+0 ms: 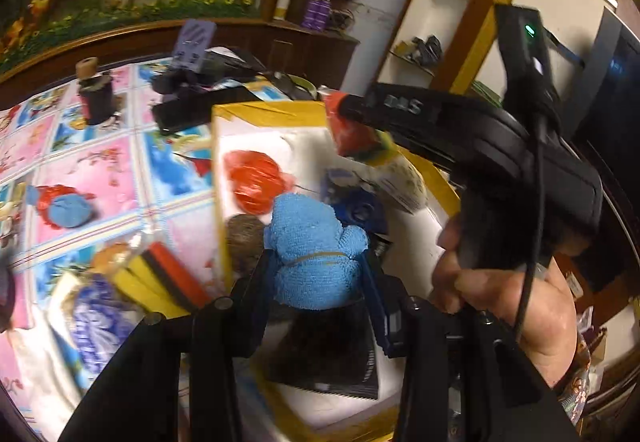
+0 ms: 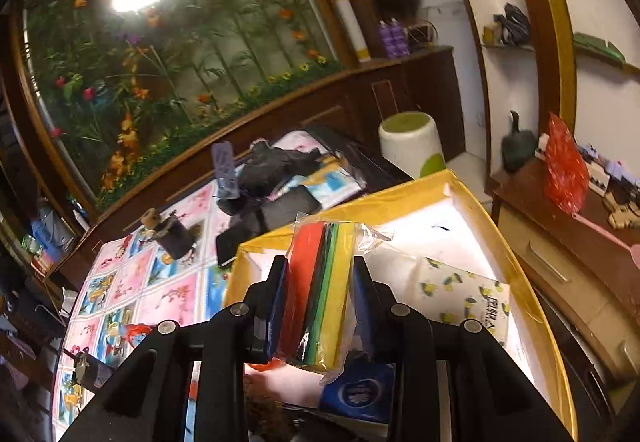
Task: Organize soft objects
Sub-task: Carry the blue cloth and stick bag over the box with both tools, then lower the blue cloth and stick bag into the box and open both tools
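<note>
My left gripper (image 1: 316, 260) is shut on a rolled blue towel (image 1: 308, 230) tied with a rubber band, held over a yellow-rimmed box (image 1: 218, 162) with a white inside. My right gripper (image 2: 320, 268) is shut on a clear-wrapped sponge pack (image 2: 320, 306) in red, green and yellow, above the same box (image 2: 400, 194). In the left wrist view the right gripper (image 1: 350, 114) reaches in from the right with that pack (image 1: 354, 132). In the box lie a red bundle (image 1: 252, 182), a brown ball (image 1: 244, 238), a blue packet (image 2: 356, 394) and a lemon-print tissue pack (image 2: 464, 298).
On the patterned tablecloth (image 1: 100, 170) left of the box lie a second sponge pack (image 1: 160, 278), a blue-and-red cloth bundle (image 1: 64, 206), a blue-white patterned cloth (image 1: 100, 322) and a black spool (image 1: 94, 98). Black gear (image 2: 272, 170) sits behind the box. A white stool (image 2: 412, 146) stands beyond.
</note>
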Demonstrator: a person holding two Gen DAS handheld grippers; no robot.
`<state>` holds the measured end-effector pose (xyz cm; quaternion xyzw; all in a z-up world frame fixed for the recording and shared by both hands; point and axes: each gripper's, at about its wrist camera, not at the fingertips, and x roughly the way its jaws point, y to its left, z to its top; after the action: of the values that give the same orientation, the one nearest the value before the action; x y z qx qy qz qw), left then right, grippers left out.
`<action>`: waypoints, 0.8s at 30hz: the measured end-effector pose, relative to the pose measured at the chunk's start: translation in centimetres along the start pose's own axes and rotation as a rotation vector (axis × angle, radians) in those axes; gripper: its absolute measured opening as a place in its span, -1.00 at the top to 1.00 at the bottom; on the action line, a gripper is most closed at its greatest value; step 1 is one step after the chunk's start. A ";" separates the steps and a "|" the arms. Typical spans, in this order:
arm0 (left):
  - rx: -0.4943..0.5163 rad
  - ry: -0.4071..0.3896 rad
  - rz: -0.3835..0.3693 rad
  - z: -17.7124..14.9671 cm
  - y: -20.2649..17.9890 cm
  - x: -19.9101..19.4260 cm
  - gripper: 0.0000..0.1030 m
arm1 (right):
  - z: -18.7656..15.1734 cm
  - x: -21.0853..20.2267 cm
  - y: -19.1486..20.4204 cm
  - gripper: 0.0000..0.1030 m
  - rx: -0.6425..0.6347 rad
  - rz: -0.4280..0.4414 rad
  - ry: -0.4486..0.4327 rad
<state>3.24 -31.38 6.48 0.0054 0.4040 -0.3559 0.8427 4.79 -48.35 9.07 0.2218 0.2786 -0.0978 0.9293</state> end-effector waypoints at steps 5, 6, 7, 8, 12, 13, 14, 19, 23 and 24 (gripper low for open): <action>0.020 0.024 -0.007 -0.4 -1.0 1.2 0.20 | -0.1 0.4 -0.9 0.36 0.011 -0.024 0.029; 0.017 0.027 -0.010 -0.4 -1.0 1.4 0.20 | -0.2 0.4 -1.0 0.36 0.012 -0.023 0.032; 0.015 0.026 -0.013 -0.4 -0.9 1.3 0.20 | -0.2 0.6 -1.0 0.36 0.011 -0.025 0.036; 0.014 0.025 -0.014 -0.4 -0.8 1.3 0.20 | -0.2 0.8 -0.9 0.36 0.009 -0.026 0.039; 0.016 0.024 -0.015 -0.4 -0.7 1.3 0.20 | -0.3 1.5 -0.6 0.36 0.008 -0.026 0.055; 0.016 0.024 -0.015 -0.4 -0.7 1.3 0.20 | -0.4 1.7 -0.6 0.36 0.007 -0.028 0.061; 0.015 0.024 -0.016 -0.4 -0.7 1.2 0.20 | -0.5 1.9 -0.5 0.36 0.009 -0.028 0.068; 0.017 0.022 -0.013 -0.4 -0.8 1.2 0.20 | -0.6 2.1 -0.5 0.36 0.007 -0.030 0.078; 0.020 0.019 -0.010 -0.5 -0.8 1.0 0.20 | -0.7 2.4 -0.5 0.36 0.005 -0.032 0.089; 0.021 0.018 -0.010 -0.5 -0.8 1.0 0.20 | -0.7 2.4 -0.5 0.36 0.004 -0.033 0.092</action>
<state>2.82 -32.42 5.71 0.0152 0.4080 -0.3642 0.8370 6.33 -48.55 6.98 0.2234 0.3243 -0.1033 0.9134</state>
